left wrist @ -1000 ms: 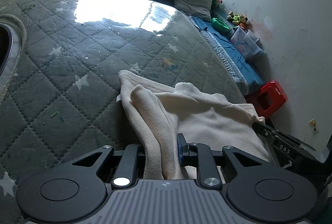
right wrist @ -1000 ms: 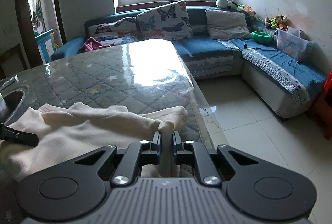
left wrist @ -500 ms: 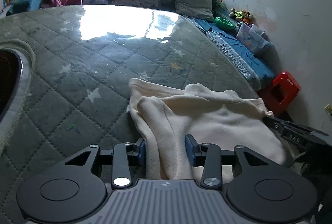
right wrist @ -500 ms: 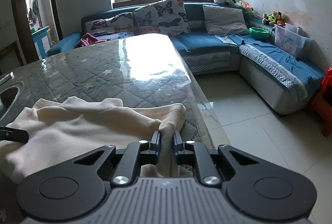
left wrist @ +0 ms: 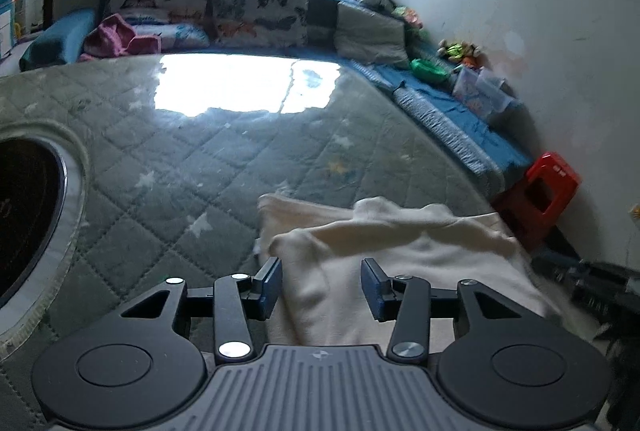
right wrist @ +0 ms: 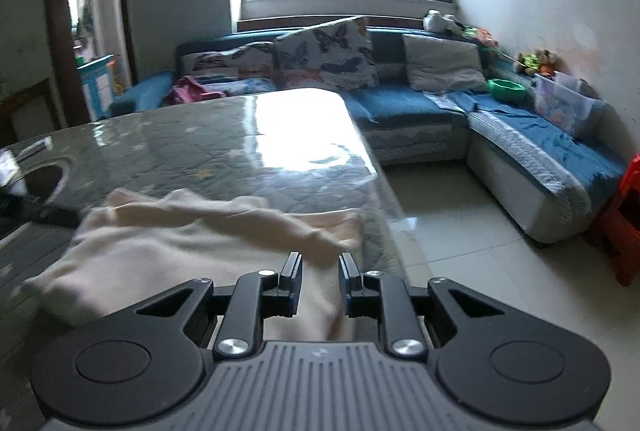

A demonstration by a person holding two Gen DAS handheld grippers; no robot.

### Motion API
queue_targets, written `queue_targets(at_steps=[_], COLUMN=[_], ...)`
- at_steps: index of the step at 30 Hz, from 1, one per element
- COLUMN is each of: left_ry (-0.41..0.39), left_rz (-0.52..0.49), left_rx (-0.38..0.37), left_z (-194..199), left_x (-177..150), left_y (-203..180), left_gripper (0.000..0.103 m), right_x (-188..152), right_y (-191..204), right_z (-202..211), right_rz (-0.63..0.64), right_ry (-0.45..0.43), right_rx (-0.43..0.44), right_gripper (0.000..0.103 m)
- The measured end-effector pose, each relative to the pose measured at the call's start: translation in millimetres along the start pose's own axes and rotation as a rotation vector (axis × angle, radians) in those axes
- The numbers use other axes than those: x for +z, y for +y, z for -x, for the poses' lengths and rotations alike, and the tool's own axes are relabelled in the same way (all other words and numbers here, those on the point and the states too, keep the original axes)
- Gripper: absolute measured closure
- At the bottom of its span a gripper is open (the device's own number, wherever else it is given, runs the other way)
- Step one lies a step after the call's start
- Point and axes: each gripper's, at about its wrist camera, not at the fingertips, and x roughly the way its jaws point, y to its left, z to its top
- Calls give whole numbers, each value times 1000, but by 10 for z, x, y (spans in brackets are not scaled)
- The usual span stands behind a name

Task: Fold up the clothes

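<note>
Both grippers — left gripper (left wrist: 321, 285), right gripper (right wrist: 319, 281) — are hovering with jaws spread, gripping nothing, over the cream garment (left wrist: 404, 263) lying bunched at the quilted table (left wrist: 192, 167) corner — I'd re-pinch matching edges, not the loose middle.

- Quilted grey-green table cover (left wrist: 168, 159) with pale stars — window glare at twelve o'clock.
- Blue corner sofa (right wrist: 404, 107) beyond it, butterfly cushions (right wrist: 324, 55) along the back.
- Pink cloth (left wrist: 116, 41) at eleven o'clock.
- Green bowl (right wrist: 505, 88) and red stool (left wrist: 548, 191) — two to three o'clock.
</note>
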Motion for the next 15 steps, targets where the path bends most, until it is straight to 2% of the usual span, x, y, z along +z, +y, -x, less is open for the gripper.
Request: queue_targets(at_steps=[7, 11, 15], left_ry=[24, 49, 68], left_rz=[-81, -115, -115], left_rx=[-92, -104, -98], left_z=[-37, -98, -153], left_x=[-149, -239, -285], left_y=[-234, -291, -260], left_gripper=[58, 59, 59], right_x=[-192, -272, -148], right_y=[135, 118, 94], right_z=[90, 67, 61], right_rz=[18, 10, 14], right_ry=[21, 55, 46], right_rx=[44, 45, 54], right_gripper=[85, 85, 85])
